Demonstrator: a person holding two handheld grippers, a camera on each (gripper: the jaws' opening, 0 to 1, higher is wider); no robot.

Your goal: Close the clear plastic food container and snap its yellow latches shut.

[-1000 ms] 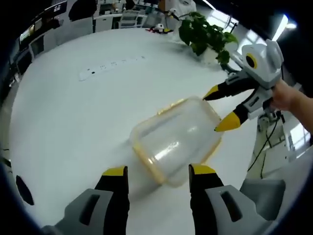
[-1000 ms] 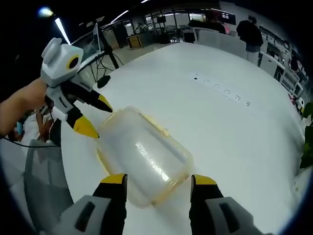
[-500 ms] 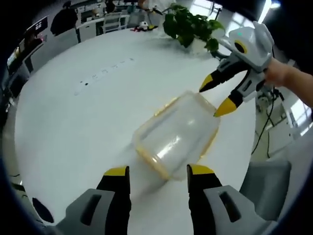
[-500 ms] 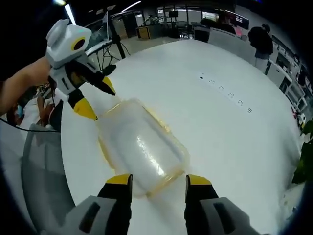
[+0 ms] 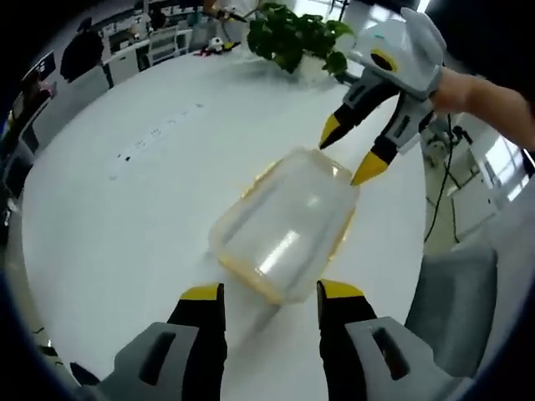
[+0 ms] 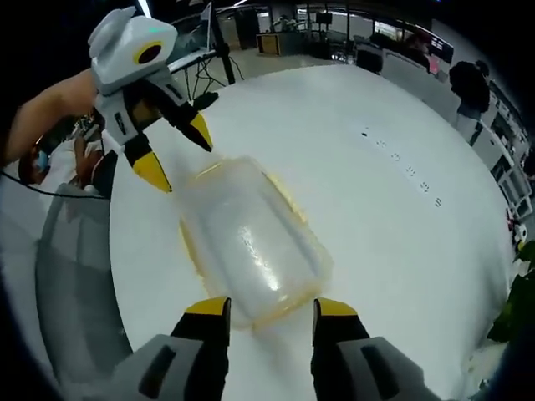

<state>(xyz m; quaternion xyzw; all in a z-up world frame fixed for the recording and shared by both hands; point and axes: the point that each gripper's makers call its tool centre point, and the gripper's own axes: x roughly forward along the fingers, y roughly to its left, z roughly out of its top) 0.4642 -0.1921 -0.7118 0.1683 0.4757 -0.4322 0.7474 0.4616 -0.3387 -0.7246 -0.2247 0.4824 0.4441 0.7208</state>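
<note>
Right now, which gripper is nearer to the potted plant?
Right. The right gripper hovers at the container's end facing the potted plant; the left gripper is at the opposite end.

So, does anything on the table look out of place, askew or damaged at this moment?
The container seems to lie with its clear body up and its yellow rim on the white table, which looks inverted. I see no spill or damage. The left gripper and right gripper flank its ends, open.
</note>
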